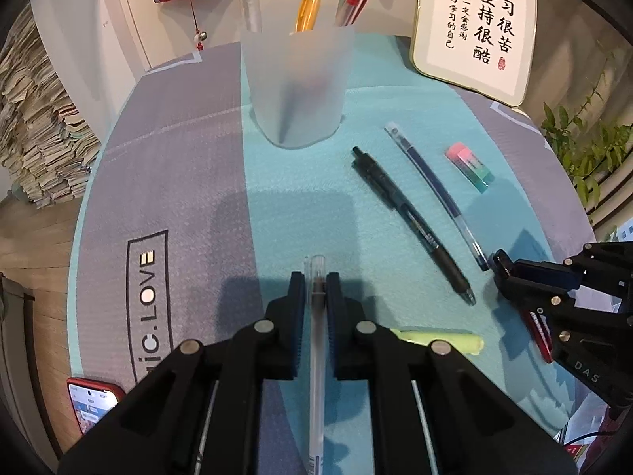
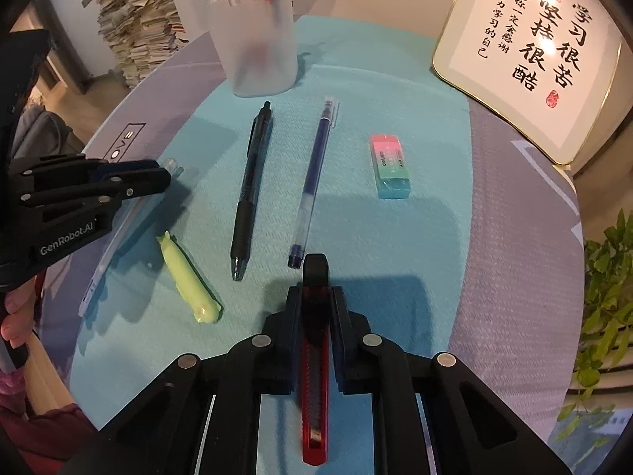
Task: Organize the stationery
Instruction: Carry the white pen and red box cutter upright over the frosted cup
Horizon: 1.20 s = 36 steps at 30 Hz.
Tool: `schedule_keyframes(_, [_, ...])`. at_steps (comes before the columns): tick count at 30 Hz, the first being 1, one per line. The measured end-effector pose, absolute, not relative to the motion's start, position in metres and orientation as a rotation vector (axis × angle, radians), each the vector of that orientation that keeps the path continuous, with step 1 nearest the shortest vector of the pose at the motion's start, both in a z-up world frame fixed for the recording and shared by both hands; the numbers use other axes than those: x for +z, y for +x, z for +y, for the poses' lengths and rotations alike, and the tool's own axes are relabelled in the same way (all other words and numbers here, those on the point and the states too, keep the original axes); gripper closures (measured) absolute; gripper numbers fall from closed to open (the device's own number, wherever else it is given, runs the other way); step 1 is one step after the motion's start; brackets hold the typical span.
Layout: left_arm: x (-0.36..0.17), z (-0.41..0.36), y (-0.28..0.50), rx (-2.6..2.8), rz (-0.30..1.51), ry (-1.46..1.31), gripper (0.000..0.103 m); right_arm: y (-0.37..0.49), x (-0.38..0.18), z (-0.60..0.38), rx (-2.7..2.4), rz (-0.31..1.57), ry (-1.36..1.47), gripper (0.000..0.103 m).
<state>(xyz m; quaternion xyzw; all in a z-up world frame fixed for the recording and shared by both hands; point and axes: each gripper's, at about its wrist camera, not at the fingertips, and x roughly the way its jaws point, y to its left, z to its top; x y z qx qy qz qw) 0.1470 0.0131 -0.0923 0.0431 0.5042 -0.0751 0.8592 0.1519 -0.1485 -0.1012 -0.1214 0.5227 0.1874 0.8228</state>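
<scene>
Left gripper (image 1: 315, 291): fingers closed on a clear-barrelled pen (image 1: 317, 340) lying on the teal-and-grey worktop (image 1: 190, 166). Right gripper (image 2: 315, 304): fingers closed on a red utility knife (image 2: 315, 376), apparently resting flat. Frosted plastic pen cup (image 1: 297, 83) stands beyond.

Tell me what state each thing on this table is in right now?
Left gripper: shut on clear pen.
Right gripper: shut on red utility knife.
Frosted cup: upright, holding pens.
Black pen: lying loose.
Blue pen: lying loose.
Eraser: lying flat.
Green highlighter: lying loose.
</scene>
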Motion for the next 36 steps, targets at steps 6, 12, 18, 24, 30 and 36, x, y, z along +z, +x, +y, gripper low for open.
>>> schedule_keyframes(6, [-0.091,0.016,0.144,-0.155,1.053,0.083,0.094,0.152,-0.100,-0.148,0.366,1.101,-0.293,0.089])
schedule_keyframes(12, [-0.087,0.019,0.142,-0.156,1.048,0.069,0.094,0.155,-0.104,-0.140,0.381,1.109,-0.317,0.089])
schedule_keyframes(18, [-0.068,0.022,0.133,-0.165,1.003,0.056,0.094,0.153,-0.087,-0.151,0.404,1.074,-0.206,0.089])
schedule_keyframes(24, [-0.039,0.022,0.121,-0.175,0.926,0.051,0.094,0.134,-0.046,-0.151,0.398,0.963,-0.207,0.089])
schedule_keyframes(30, [-0.018,0.018,0.110,-0.190,0.868,0.066,0.094,0.114,-0.011,-0.140,0.421,0.876,-0.196,0.089])
schedule_keyframes(36, [0.000,0.019,0.105,-0.203,0.827,0.060,0.094,0.110,0.014,-0.136,0.455,0.817,-0.161,0.089])
